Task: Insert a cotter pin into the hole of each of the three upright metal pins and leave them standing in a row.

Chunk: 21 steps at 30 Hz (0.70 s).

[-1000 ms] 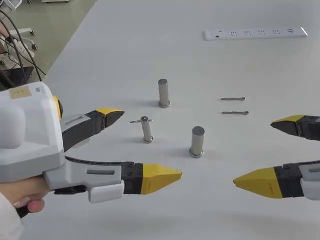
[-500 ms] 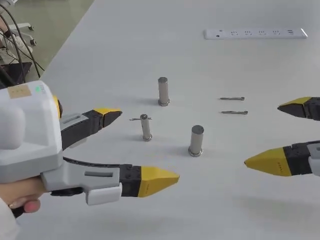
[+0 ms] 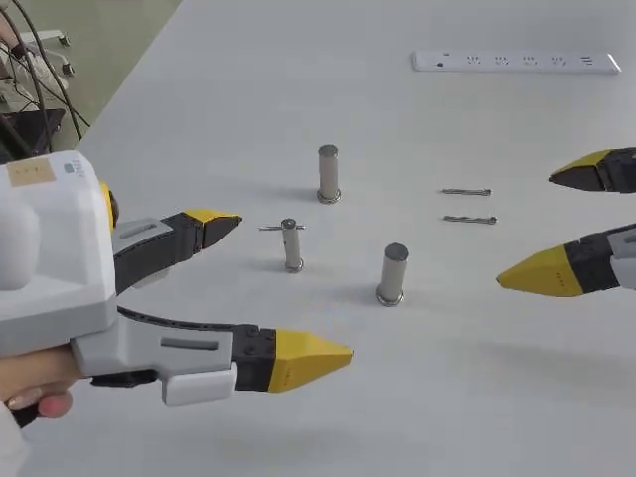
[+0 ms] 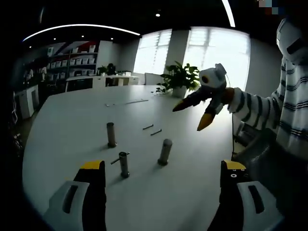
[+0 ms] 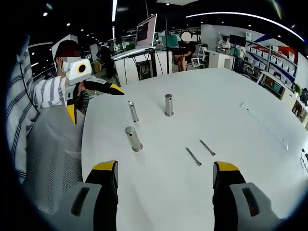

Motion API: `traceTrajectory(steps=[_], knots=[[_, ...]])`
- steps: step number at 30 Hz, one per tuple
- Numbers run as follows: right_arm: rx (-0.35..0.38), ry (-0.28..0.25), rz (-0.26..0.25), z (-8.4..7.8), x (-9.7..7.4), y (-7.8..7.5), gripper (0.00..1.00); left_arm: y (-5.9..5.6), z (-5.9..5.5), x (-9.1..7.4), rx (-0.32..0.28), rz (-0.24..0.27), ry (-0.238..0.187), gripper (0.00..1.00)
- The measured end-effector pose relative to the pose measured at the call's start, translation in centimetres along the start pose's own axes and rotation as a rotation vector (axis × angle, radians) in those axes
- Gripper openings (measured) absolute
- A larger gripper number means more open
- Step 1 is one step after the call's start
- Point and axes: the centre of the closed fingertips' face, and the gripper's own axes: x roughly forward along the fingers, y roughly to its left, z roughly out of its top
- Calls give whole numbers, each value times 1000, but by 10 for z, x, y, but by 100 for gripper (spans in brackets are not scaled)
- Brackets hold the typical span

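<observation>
Three metal pins stand upright on the white table. The far pin (image 3: 328,174) and the thick near pin (image 3: 393,274) are bare. Between them, the thin pin (image 3: 292,246) carries a cotter pin (image 3: 280,228) through its top. Two loose cotter pins (image 3: 466,192) (image 3: 470,220) lie flat to the right. My left gripper (image 3: 276,288) is open, low at the left, short of the thin pin (image 4: 124,164). My right gripper (image 3: 532,229) is open at the right edge, beside the loose cotter pins (image 5: 193,156) (image 5: 207,147), holding nothing.
A white power strip (image 3: 515,62) lies at the table's far side. Cables and chair legs (image 3: 35,70) show on the floor past the table's left edge. In the gripper views, a potted plant (image 4: 180,79), shelves and desks stand in the room behind.
My right gripper has moved up and away from me, toward the level of the loose cotter pins. The left gripper and the pins have kept their places.
</observation>
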Motion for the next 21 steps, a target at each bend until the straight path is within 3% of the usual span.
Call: traceTrajectory(steps=[16, 21], knots=[[-101, 136, 134, -7, 22, -14, 66, 0, -1, -2, -1, 5, 9, 99], [-127, 177, 137, -10, 24, -18, 61, 1, 0, -4, 2, 11, 10, 99]])
